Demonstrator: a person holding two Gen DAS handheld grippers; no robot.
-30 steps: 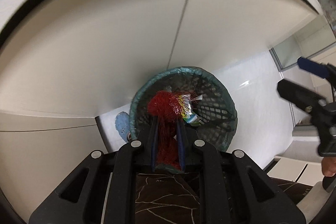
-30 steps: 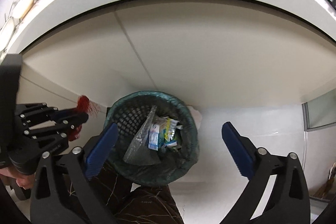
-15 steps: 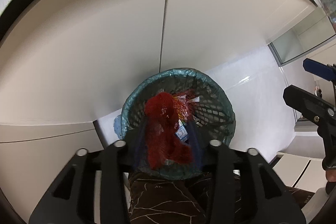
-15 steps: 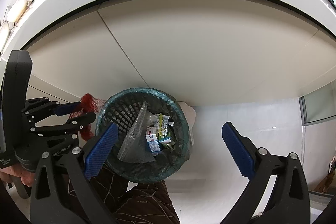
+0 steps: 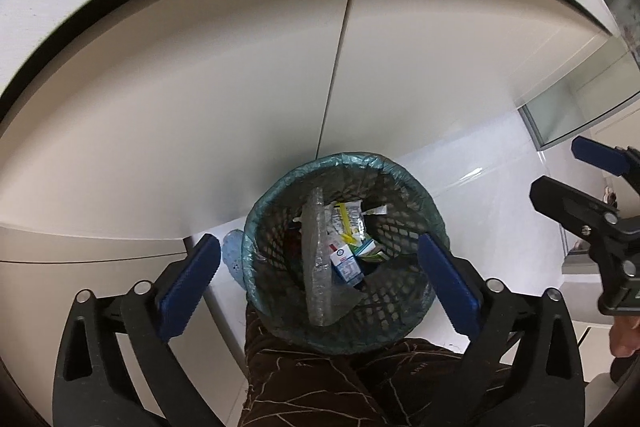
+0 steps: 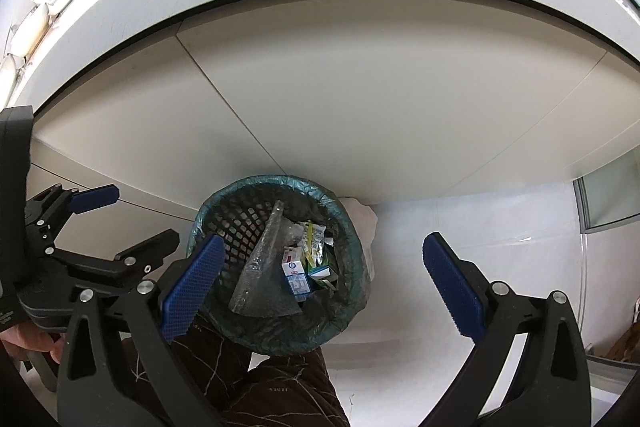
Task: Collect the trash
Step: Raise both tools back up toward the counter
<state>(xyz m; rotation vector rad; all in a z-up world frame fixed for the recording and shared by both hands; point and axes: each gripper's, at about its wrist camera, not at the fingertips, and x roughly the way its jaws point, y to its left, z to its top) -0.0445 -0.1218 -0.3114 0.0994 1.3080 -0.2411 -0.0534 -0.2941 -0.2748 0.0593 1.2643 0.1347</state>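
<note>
Both claws are spread wide and carry nothing: the left claw (image 5: 316,281) and the right claw (image 6: 320,287) hang above the lined mesh bin (image 5: 434,223) on the floor. Inside lie a clear plastic sheet (image 5: 318,267), a small carton (image 5: 347,264) and wrappers (image 5: 348,217). Whether more trash waits elsewhere cannot be told.

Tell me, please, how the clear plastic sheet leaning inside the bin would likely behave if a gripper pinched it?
The clear plastic sheet looks thin and crinkled, so it is probably light and floppy, bending rather than lifting stiffly. Its glossy surface may slip between pads. It leans on the mesh bin, so pulling could drag wrappers along.
</note>
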